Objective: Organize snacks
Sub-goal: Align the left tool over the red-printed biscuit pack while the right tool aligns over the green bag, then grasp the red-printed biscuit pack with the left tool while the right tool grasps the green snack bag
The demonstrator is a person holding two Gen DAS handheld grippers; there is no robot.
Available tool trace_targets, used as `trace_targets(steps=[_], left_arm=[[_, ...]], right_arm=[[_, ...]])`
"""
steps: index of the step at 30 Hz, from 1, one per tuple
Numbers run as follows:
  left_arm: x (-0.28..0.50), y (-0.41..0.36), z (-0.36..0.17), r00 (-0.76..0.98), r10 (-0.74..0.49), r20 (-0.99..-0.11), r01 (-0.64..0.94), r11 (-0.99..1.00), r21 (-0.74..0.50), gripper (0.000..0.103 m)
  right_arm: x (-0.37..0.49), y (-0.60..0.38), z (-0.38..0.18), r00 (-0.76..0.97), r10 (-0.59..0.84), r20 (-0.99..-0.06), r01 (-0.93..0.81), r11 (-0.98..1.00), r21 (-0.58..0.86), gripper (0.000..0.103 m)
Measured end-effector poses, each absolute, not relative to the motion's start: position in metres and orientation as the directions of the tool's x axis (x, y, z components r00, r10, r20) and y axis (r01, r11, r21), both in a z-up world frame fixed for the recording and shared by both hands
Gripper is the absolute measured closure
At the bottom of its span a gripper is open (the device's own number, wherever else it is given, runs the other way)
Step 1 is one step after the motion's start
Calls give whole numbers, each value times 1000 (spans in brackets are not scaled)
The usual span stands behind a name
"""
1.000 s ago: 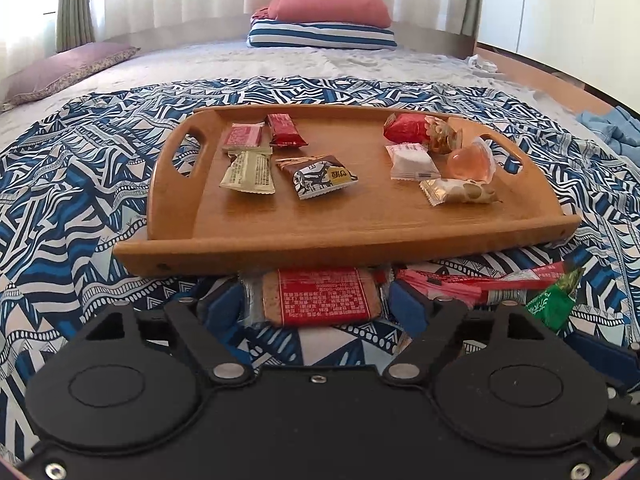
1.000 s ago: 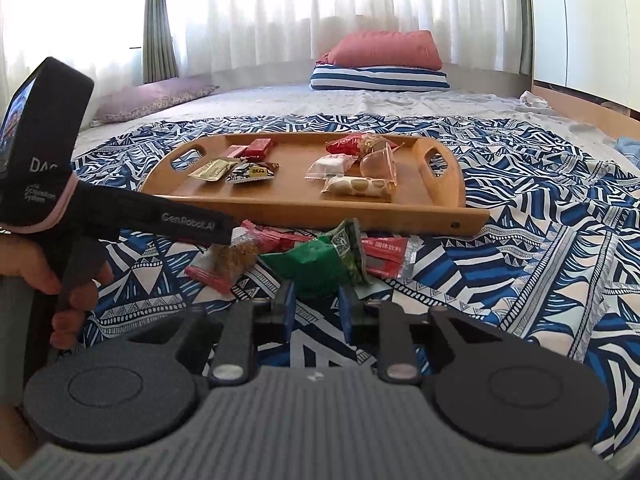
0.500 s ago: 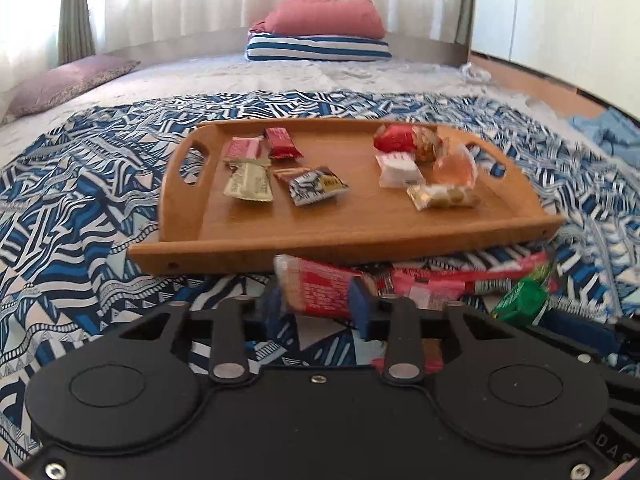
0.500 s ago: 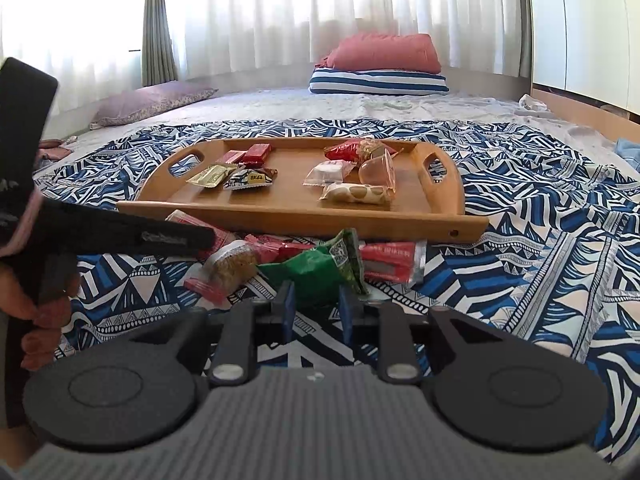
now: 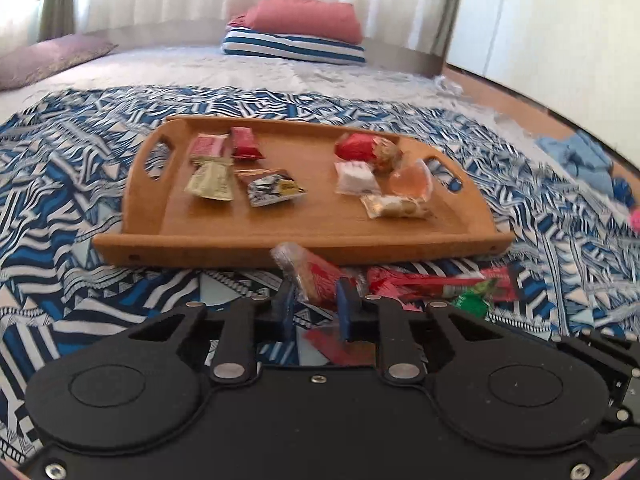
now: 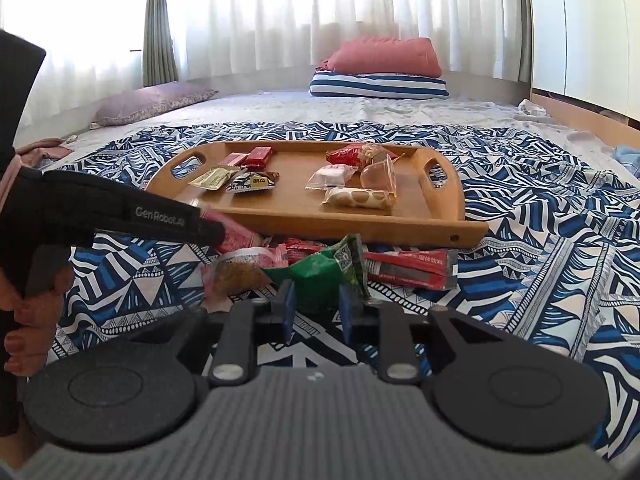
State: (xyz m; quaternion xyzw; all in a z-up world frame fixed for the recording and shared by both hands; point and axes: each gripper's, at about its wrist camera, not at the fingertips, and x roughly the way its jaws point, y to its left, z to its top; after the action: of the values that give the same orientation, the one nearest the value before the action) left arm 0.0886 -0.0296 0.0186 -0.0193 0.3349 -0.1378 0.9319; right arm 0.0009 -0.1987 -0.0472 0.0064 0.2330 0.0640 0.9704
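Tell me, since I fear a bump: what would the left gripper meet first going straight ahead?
Likely the wooden tray's near wall; the left gripper, shut on the red snack packet, points at it. Depth is unclear.

**Two handheld grippers, one black, one grey**

The left gripper point(image 5: 314, 304) was matte black with blue finger pads point(image 5: 343, 312), silver pivot screws and round embossed discs. The right gripper point(image 6: 316, 306) had a ribbed grey body. White "GenRobot.AI" lettering marked the black arm; the hand point(image 6: 30, 320) wore reddish nail polish.
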Motion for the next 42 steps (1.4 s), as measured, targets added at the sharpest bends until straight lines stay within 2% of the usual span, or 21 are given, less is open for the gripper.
trace_targets(steps=[4, 8, 13, 21, 25, 28, 32, 34, 38, 42], left_arm=[[86, -41, 15, 750, -203, -630, 240, 970, -28, 75], [85, -42, 13, 758, -169, -630, 230, 973, 16, 59], [101, -43, 8, 728, -170, -665, 211, 977, -20, 42], [116, -45, 1, 704, -201, -681, 153, 979, -132, 28], [121, -50, -1, 707, -183, -683, 136, 983, -122, 20], [125, -58, -3, 708, -140, -692, 121, 990, -76, 22], [125, -67, -6, 716, -104, -690, 130, 991, -14, 23], [125, -67, -6, 715, -107, -691, 139, 990, -9, 24], [118, -67, -3, 719, -115, -686, 159, 987, 1, 40], [108, -62, 0, 720, -130, -682, 169, 986, -10, 43]], right_arm=[[1, -202, -48, 884, 116, -453, -110, 993, 40, 73], [2, -205, -48, 884, 111, -454, -102, 994, 45, 73], [4, -207, -50, 884, 109, -454, -97, 994, 50, 73], [5, -208, -50, 885, 107, -454, -95, 994, 48, 73], [6, -208, -50, 888, 104, -448, -94, 995, 45, 73], [6, -207, -50, 889, 103, -445, -94, 995, 44, 73], [9, -207, -49, 888, 100, -449, -92, 995, 41, 62], [10, -208, -50, 886, 101, -452, -92, 995, 42, 60], [14, -208, -49, 884, 101, -456, -94, 995, 40, 60], [18, -207, -49, 884, 106, -456, -101, 994, 35, 53]])
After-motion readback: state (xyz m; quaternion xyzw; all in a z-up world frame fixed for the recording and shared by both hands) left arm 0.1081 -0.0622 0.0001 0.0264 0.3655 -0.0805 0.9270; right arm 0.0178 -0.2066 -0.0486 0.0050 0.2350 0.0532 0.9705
